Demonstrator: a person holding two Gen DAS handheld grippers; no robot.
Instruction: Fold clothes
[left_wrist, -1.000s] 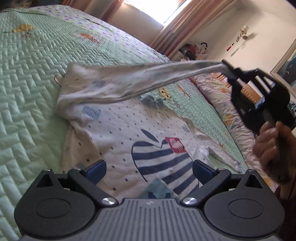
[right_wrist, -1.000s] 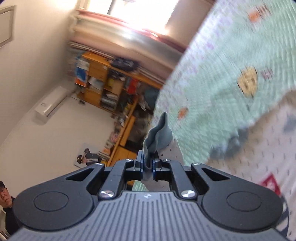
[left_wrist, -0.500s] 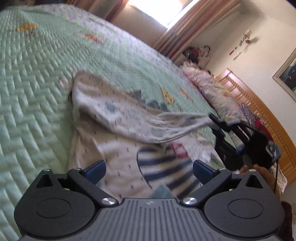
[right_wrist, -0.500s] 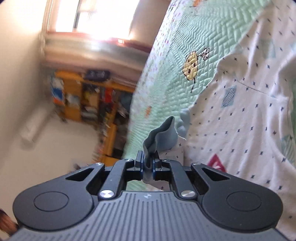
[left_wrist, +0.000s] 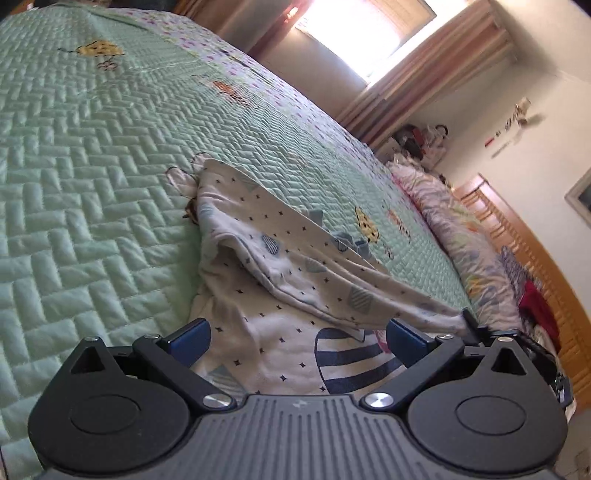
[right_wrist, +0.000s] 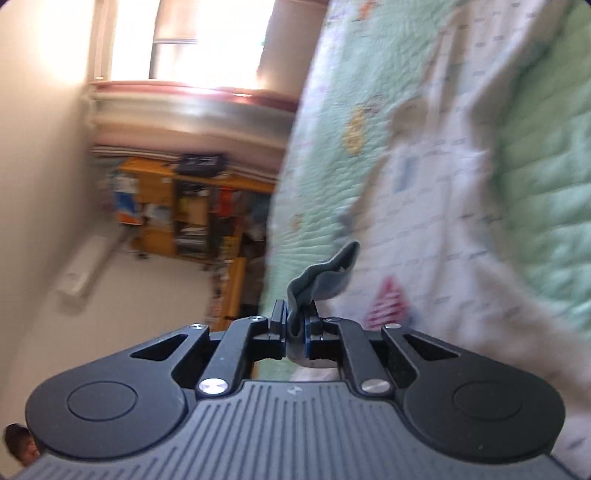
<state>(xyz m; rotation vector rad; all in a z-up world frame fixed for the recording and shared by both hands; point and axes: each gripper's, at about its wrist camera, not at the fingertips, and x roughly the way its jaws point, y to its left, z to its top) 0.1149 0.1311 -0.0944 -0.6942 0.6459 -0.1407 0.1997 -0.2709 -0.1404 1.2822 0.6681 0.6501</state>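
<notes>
A white child's shirt (left_wrist: 280, 325) with small dark marks and a blue-striped print lies on the green quilted bed cover (left_wrist: 92, 192). Its sleeve (left_wrist: 332, 273) is folded across the chest, stretched to the right. My left gripper (left_wrist: 295, 338) is open just above the shirt's lower part, nothing between its blue pads. In the right wrist view my right gripper (right_wrist: 295, 325) is shut on the grey cuff (right_wrist: 325, 277) of that sleeve, low over the shirt (right_wrist: 436, 229). The right gripper's tip (left_wrist: 476, 326) also shows in the left wrist view at the sleeve's end.
Pillows (left_wrist: 454, 229) and a wooden headboard (left_wrist: 535, 258) lie at the right of the bed. A window with curtains (left_wrist: 369, 48) is at the far end. A wooden shelf (right_wrist: 192, 206) stands by the wall, and a person's head (right_wrist: 20, 443) shows at the lower left.
My right gripper carried the sleeve down from mid-air and across the shirt's chest, so the sleeve now lies low over the shirt. My left gripper stayed open and edged closer to the bed.
</notes>
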